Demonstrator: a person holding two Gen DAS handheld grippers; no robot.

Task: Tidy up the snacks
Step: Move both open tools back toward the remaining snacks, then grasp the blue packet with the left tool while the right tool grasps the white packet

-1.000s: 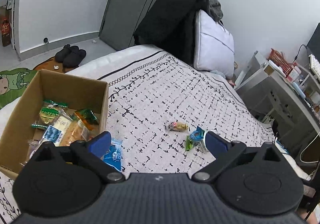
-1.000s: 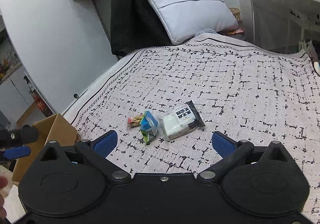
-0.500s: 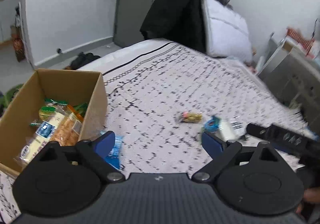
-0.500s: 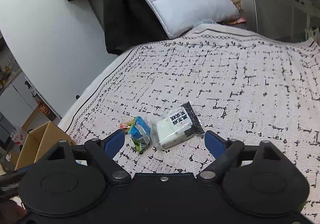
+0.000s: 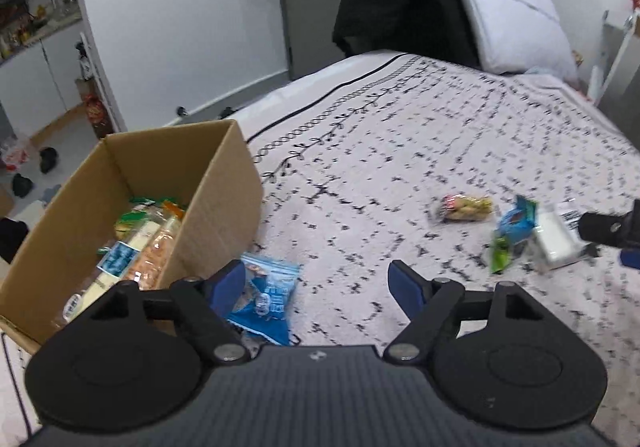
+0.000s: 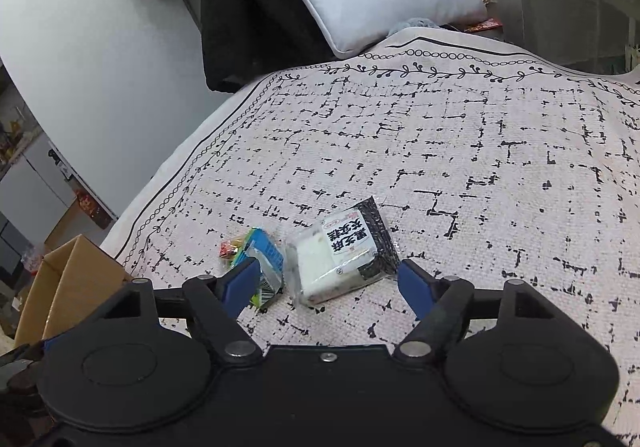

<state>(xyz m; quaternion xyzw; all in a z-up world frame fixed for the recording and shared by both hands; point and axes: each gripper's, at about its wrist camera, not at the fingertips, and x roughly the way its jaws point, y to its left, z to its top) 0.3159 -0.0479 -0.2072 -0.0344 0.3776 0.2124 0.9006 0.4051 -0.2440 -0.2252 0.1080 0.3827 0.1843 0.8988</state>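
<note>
Our right gripper (image 6: pixel 327 283) sits spread wide at bottom centre, and the white rice cake pack (image 6: pixel 343 256) lies right between its tips on the bedspread (image 6: pixel 460 151). The blue-green snack (image 6: pixel 262 267) is half hidden behind the left fingertip (image 6: pixel 240 281). Our left gripper (image 5: pixel 318 283) is also apart, with a blue packet (image 5: pixel 269 293) by the cardboard box (image 5: pixel 224 199); that view's pretty blurry.

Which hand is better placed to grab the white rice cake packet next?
Right. The right tongs are open with the white rice cake packet between them; the left tongs sit near the cardboard box.
</note>
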